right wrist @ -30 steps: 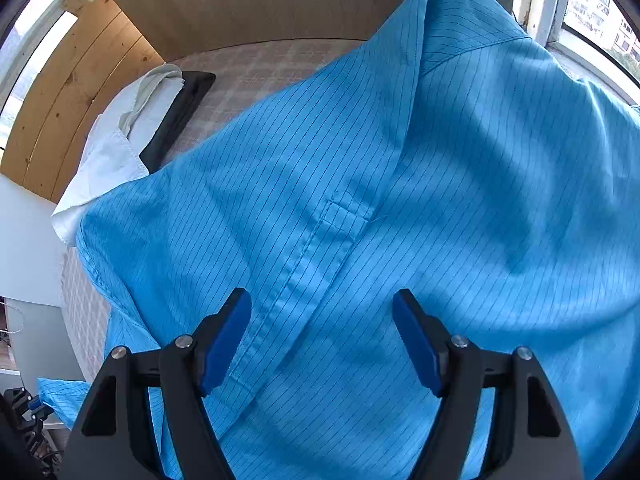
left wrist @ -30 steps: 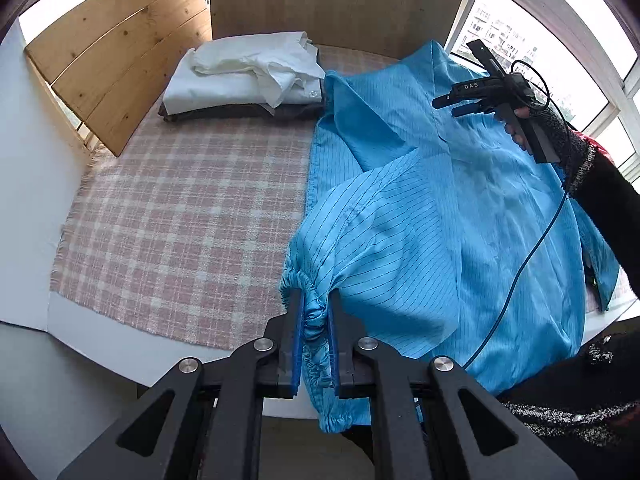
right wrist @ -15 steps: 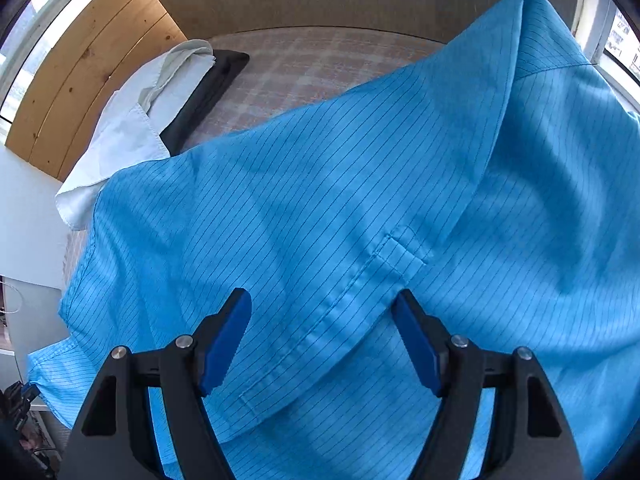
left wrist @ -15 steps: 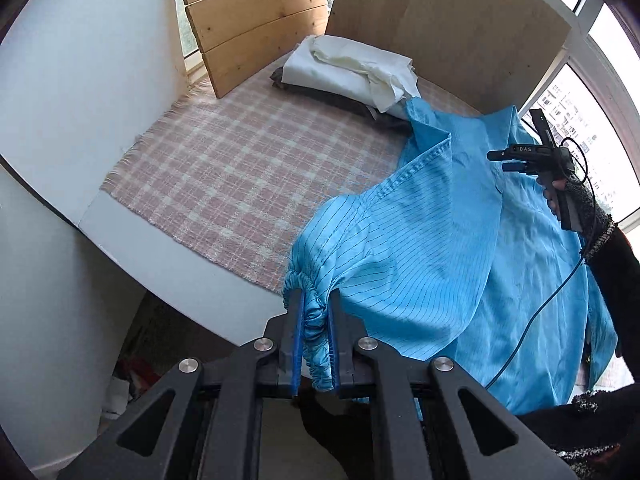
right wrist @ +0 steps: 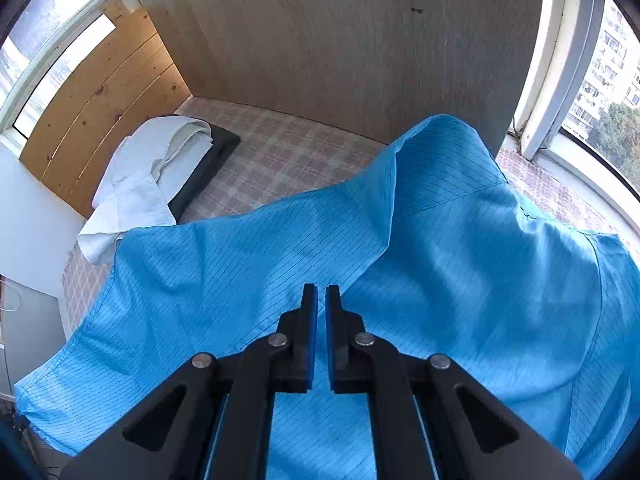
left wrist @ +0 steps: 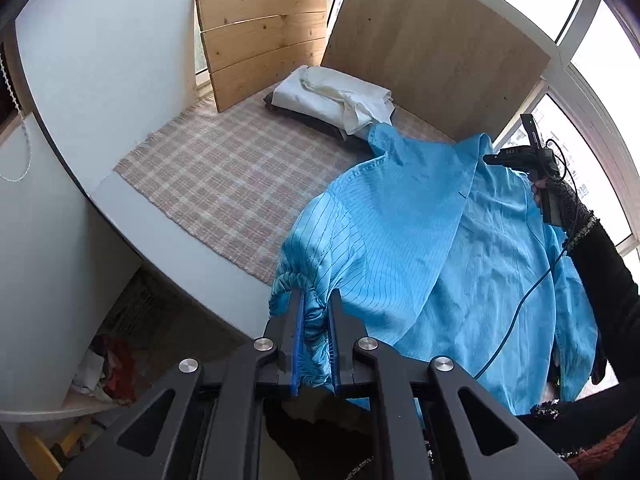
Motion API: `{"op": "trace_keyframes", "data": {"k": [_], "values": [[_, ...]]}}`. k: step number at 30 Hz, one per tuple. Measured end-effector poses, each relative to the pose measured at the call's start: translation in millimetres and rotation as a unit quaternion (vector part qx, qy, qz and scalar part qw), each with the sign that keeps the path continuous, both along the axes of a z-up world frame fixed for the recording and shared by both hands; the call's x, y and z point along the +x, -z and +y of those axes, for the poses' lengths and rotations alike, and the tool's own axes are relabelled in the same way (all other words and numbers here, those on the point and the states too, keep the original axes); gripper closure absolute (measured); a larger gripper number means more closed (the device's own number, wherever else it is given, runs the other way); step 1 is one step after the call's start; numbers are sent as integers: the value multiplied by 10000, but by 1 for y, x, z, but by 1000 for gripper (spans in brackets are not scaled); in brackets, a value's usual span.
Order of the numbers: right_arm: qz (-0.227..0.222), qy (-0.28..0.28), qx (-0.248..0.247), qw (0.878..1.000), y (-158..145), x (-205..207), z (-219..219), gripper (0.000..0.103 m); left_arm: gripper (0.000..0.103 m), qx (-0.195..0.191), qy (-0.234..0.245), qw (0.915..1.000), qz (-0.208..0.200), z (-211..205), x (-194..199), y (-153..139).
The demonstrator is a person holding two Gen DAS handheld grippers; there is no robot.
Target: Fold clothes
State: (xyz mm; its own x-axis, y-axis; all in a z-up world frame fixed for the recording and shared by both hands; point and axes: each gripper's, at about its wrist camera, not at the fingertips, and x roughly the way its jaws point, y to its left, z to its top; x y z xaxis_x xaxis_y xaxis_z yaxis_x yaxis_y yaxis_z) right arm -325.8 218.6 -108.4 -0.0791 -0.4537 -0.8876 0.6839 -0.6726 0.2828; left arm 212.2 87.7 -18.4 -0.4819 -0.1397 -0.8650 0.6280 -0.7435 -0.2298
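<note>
A bright blue pinstriped garment (left wrist: 460,248) lies spread over the right part of the checked cloth, partly lifted into a ridge. My left gripper (left wrist: 316,312) is shut on its gathered elastic cuff (left wrist: 294,280), held out past the table's front edge. In the right wrist view my right gripper (right wrist: 321,296) has its jaws nearly together on a fold edge of the blue garment (right wrist: 240,272). The left wrist view shows the right gripper (left wrist: 490,158) held by a hand in a black sleeve, at the raised peak of the fabric.
A white garment (left wrist: 340,94) lies folded on a dark pad (left wrist: 304,116) at the back of the pink checked cloth (left wrist: 224,176). Wooden boards (left wrist: 260,36) and a panel (left wrist: 432,52) wall the back. Windows stand on the right. Clutter (left wrist: 112,368) sits below the table edge.
My right gripper went from wide open to shut on the blue fabric and lifted it into a peak. My left gripper pulled back and up with the cuff, past the table edge.
</note>
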Motion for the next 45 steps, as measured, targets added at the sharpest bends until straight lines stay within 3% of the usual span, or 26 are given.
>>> {"op": "trace_keyframes", "data": {"k": [2, 3, 4, 5, 6, 13, 17, 18, 19, 20, 23, 27, 31, 34, 38, 41, 43, 45], "values": [[-246, 106, -98, 9996, 6, -3, 8, 96, 93, 332, -233, 9992, 34, 10, 12, 21], [-383, 94, -109, 9992, 11, 1, 10, 84, 93, 499, -366, 9981, 73, 11, 17, 31], [-465, 61, -73, 9989, 17, 6, 9, 59, 93, 650, -504, 9966, 99, 12, 22, 41], [-463, -4, 30, 9989, 24, 13, 7, 50, 93, 730, -636, 9953, 77, 12, 25, 49], [-462, -69, 133, 9988, 31, 20, 5, 48, 93, 771, -687, 9946, 57, 13, 26, 54], [-704, 32, 295, 9971, 68, 32, -18, 48, 93, 827, -677, 9942, 71, 17, 26, 61], [-890, 174, -11, 9959, 72, 32, -19, 48, 93, 773, -553, 9955, 44, 18, 22, 60], [-900, 82, -77, 9959, 73, 34, -20, 58, 93, 768, -535, 9956, 39, 18, 21, 60], [-920, 9, -109, 9957, 73, 36, -21, 88, 93, 763, -521, 9957, 35, 18, 21, 60], [-954, -36, -89, 9954, 75, 37, -22, 98, 93, 762, -523, 9957, 38, 17, 21, 59], [-984, -76, -194, 9949, 69, 36, -20, 99, 93, 780, -544, 9954, 100, 16, 23, 56], [-625, -273, -169, 9975, 38, 32, -17, 99, 93, 849, -550, 9947, 203, 28, 30, 52], [-297, -456, 222, 9983, 26, 28, -14, 99, 93, 942, -548, 9936, 296, 40, 37, 51], [-220, -477, 538, 9972, 37, 25, -11, 99, 93, 1203, -429, 9918, 70, 60, 33, 83], [-339, -486, 632, 9962, 57, 28, -11, 98, 93, 1083, -389, 9927, -357, 75, 30, 118], [-328, -626, 829, 9940, 64, 35, -15, 92, 93, 770, -535, 9944, -496, 70, 36, 120], [-272, -727, 941, 9925, 58, 37, -13, 77, 92, 556, -630, 9953, -489, 64, 43, 115], [-215, -828, 1052, 9908, 51, 40, -12, 76, 85, 534, -636, 9956, -440, 58, 49, 113]]}}
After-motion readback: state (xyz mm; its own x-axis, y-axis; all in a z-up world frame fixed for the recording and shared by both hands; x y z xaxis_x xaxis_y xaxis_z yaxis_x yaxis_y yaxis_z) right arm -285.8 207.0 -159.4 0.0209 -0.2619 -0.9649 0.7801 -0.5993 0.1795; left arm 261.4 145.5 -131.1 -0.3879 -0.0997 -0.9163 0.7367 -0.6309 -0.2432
